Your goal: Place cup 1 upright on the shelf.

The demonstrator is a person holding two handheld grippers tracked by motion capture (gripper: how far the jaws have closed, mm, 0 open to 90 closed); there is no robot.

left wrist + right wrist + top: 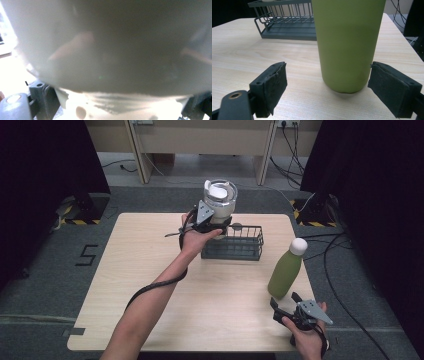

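- My left gripper [216,222] is clamped around a silver tumbler [220,200] with a white lid, holding it up in the air above the back of the table, just over the near-left corner of the wire basket [234,243].
- In the left gripper view the tumbler's [112,50] grey wall sits right against the lens, blurred.
- My right gripper [287,306] rests low at the near right corner of the table, jaws parted and holding nothing.
- In the right gripper view my right gripper [325,87] faces the green bottle [347,42]; the right pad [392,87] is just beside the bottle's base, the left pad [275,85] stands well apart from it.
- The green bottle [286,272], with its white cap, stands upright on the table's right side, between the basket and my right gripper.
- The table [150,270] is pale wood with a fine straight grain and rounded corners; the dark wire basket sits towards its back edge.
- Around it lies grey carpet with a "5" [87,255] marked at the left.
- Black curtains [45,180] hang on both sides, cables [330,255] trail along the right, and pale wooden furniture [200,140] stands behind.
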